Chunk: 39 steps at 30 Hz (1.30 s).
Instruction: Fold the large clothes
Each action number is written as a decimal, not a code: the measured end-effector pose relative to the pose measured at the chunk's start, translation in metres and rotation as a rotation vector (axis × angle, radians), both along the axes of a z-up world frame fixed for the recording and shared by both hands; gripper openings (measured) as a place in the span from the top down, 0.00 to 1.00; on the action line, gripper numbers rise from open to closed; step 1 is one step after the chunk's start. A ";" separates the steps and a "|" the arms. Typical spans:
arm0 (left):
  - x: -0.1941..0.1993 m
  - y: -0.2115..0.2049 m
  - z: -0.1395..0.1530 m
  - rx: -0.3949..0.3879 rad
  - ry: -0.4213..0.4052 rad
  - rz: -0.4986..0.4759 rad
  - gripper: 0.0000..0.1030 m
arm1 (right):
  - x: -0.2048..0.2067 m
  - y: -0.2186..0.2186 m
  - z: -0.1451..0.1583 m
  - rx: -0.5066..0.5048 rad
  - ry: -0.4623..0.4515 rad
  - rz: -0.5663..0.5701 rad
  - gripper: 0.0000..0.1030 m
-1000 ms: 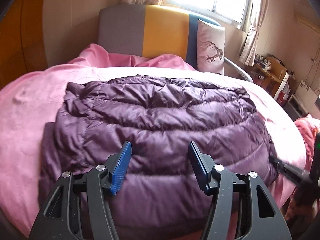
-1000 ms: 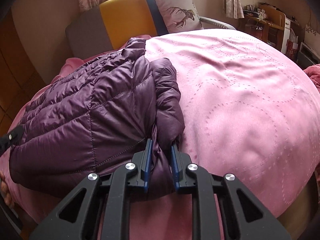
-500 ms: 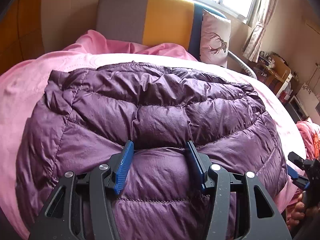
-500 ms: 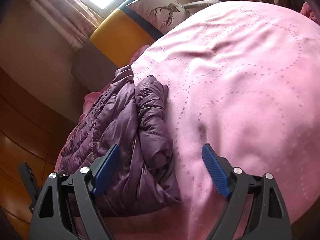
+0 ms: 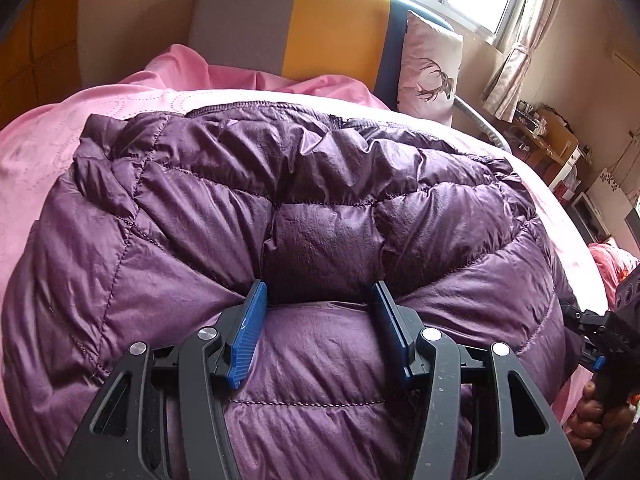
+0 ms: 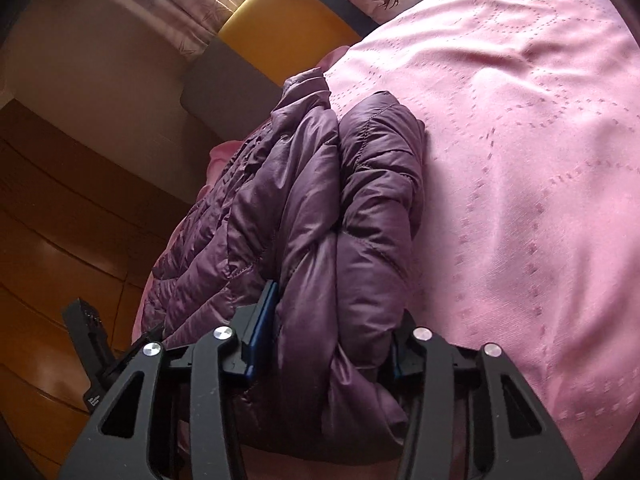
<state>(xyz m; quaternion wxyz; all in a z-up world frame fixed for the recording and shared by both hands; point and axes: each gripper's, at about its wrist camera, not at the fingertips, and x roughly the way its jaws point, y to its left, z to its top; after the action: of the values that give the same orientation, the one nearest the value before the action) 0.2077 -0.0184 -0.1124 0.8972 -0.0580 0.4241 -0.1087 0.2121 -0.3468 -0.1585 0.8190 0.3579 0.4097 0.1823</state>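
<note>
A purple quilted down jacket [image 5: 312, 208] lies folded on the pink bed cover [image 5: 44, 144]. My left gripper [image 5: 320, 300] is open, its blue pads pressed down into the top of the jacket with a puffed panel bulging between them. My right gripper [image 6: 332, 320] is open around the jacket's thick folded edge [image 6: 360, 216], with the fabric filling the space between its jaws. The right gripper also shows at the right edge of the left wrist view [image 5: 600, 340].
A grey, yellow and blue headboard [image 5: 320, 28] and a deer-print cushion [image 5: 430, 68] stand at the far end of the bed. A wooden shelf [image 5: 552, 144] stands at the right. Wide pink cover [image 6: 520, 160] lies right of the jacket.
My right gripper let go of the jacket edge, opened wide, then slid forward around the folded edge. My left gripper moved forward and down into the jacket's top.
</note>
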 end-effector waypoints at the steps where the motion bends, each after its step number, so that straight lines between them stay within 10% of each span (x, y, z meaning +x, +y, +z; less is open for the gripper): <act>1: 0.000 -0.001 -0.001 0.002 0.000 0.000 0.48 | -0.001 0.000 0.003 0.001 0.001 0.005 0.64; 13: -0.004 -0.004 -0.010 0.017 -0.025 -0.005 0.48 | -0.001 0.022 0.030 -0.063 -0.015 0.022 0.67; 25: -0.010 -0.002 -0.009 -0.005 -0.031 -0.023 0.48 | -0.011 0.107 0.127 -0.187 -0.220 0.141 0.77; 39: -0.039 0.055 0.037 -0.156 -0.048 0.020 0.46 | -0.007 0.170 0.138 -0.317 -0.268 0.198 0.77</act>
<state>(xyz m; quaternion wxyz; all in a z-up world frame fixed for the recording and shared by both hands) 0.1687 0.0361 -0.0750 0.9008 -0.1294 0.3922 -0.1341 0.2050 -0.1772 -0.0208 0.8902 0.1553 0.3539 0.2412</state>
